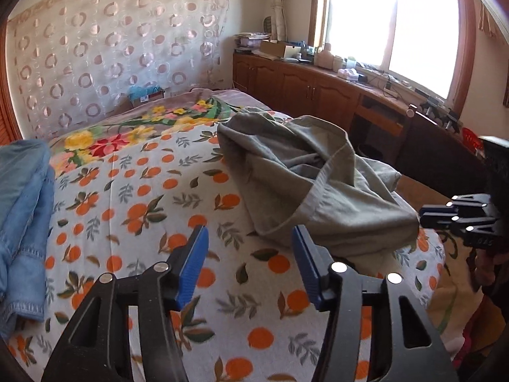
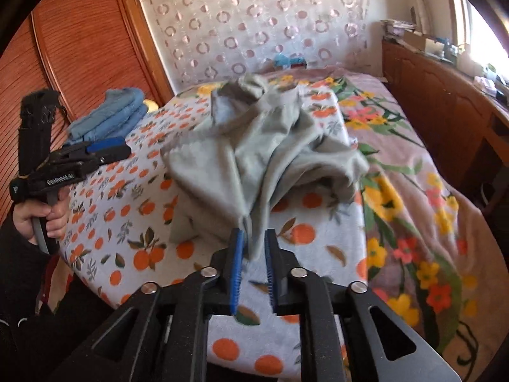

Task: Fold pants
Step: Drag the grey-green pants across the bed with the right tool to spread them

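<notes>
R gripper [image 2: 254, 248], bottom centre of its view, tilts down over the bed [image 2: 222, 343]; jaws narrow, a hem of the grey pants [image 2: 254, 146] between the pads, can't tell if pinched. L gripper [image 1: 249, 251] bottom centre, angled down, jaws apart, nothing between. Pants lie crumpled mid-frame on the orange-print sheet, long axis running from hem up-left. Folded jeans [image 2: 108, 117] upper left.

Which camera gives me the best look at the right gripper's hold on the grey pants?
The right wrist view: a fold of the grey pants runs down between the right gripper pads. The left wrist view shows that gripper only side-on at the frame edge, its hold hidden.
</notes>
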`<state>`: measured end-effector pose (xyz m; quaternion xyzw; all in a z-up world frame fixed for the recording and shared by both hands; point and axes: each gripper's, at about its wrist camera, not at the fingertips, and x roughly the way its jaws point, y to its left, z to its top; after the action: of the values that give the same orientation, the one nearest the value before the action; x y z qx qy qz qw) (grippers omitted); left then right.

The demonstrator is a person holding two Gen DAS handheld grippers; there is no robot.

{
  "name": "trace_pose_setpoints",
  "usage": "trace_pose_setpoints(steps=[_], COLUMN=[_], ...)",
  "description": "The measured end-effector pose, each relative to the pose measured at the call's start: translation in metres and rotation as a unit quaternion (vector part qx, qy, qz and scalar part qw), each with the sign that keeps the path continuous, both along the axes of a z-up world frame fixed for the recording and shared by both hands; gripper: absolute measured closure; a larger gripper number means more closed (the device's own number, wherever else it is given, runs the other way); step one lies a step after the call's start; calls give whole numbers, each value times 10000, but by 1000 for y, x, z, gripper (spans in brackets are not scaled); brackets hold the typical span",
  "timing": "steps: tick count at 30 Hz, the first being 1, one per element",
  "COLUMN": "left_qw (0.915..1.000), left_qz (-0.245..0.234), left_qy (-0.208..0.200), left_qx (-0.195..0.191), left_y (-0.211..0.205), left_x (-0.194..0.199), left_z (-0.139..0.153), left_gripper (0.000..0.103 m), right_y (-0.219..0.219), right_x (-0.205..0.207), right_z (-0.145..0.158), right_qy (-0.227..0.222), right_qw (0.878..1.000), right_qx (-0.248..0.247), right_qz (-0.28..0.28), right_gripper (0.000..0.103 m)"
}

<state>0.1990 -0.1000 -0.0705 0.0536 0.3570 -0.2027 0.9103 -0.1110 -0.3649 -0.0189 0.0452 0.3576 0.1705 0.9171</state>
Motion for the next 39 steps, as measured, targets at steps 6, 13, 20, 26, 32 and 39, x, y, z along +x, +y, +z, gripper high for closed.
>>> trace_pose_setpoints(steps=[6,13,20,26,32,39], left_qw=[9996,9991,9982,9972,9966,9952], left_qz=[-4,5,-34,-191,-322,-448], left_qy=[-46,166,438,598,746,852], left_qx=[285,388,408,401,155,143], left_y=[-4,0,-4,-11,-18,-38], left_x=[28,66,93,80,59,41], left_z=[-1,-11,-21,-31,-30,-34], left_gripper=[52,52,52,52,52,52], right_y=[-3,14,42,39,27,21], right_x=[25,109,190,207,171,116], right_z=[29,27,4,-6,8,9], right_qy=[-421,-396,7,298,-35,-307], right_qw=[9990,9987,9995,9993,9998,9991], right_qx=[-21,47,-45,26,-44,-109], right_qz=[-154,-316,-318,-241,-198,-261], right_gripper=[67,65,65,98,101,101])
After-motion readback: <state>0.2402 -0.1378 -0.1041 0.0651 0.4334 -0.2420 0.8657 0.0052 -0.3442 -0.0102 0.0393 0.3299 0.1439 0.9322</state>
